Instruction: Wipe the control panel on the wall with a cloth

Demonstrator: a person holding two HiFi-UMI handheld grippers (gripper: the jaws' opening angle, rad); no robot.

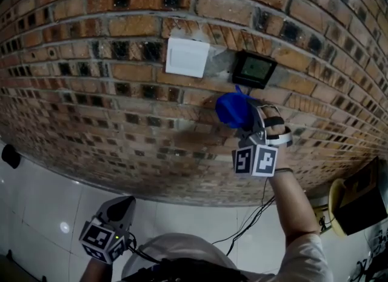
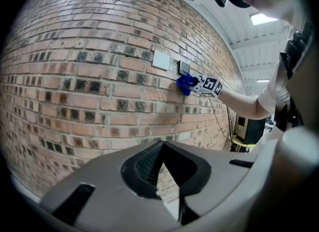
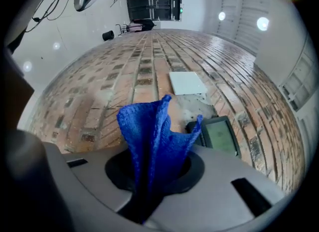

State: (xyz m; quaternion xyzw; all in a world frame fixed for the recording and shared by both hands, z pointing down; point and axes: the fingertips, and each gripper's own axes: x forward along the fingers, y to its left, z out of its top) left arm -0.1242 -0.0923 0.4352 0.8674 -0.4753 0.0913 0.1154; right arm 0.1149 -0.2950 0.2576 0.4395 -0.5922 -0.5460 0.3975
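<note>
While we are holding the blue cloth (image 1: 233, 110) just below-left of the control panel (image 1: 254, 68), our left gripper (image 2: 167, 176) is idling, jaws together and empty. Our right gripper (image 3: 149, 176) is clamping the cloth, which the rough brick wall (image 3: 124, 76) could snag loose.

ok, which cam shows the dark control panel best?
Head view: the control panel shows whole and unobstructed. Right gripper view has it larger, its left edge behind the blue cloth. Left gripper view shows a distant sliver.
</note>
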